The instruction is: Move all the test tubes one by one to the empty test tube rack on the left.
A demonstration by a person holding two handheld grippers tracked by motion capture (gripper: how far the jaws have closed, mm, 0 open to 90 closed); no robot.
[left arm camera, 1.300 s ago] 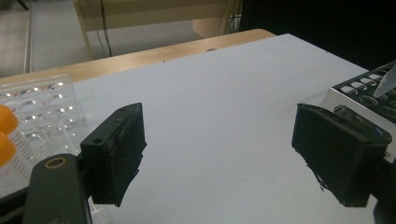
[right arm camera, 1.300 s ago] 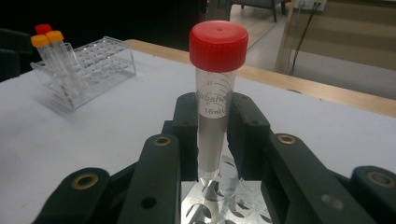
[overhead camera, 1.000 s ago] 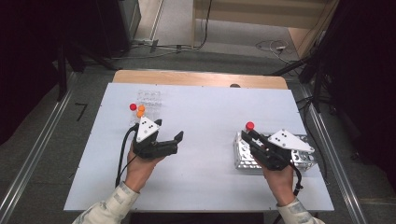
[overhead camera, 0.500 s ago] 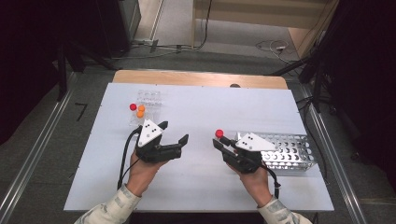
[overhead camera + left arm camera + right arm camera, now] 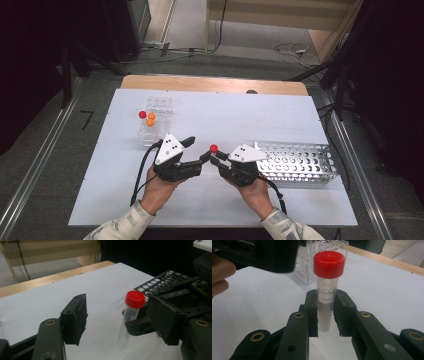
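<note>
The right gripper [image 5: 325, 315] is clamping a red-capped tube [image 5: 327, 287] upright above the tabletop [image 5: 225, 120]. The left gripper [image 5: 120, 322], jaws apart, has just been closing around the tube without touching it. The metal rack [image 5: 297, 162] is lying just right.

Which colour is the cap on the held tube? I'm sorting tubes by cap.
Red; the cap on the tube shows best in the right gripper view.

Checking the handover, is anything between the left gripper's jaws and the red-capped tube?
Nothing but bare white table, in the left gripper view. The left gripper stands open around the tube, which the right gripper holds.
</note>
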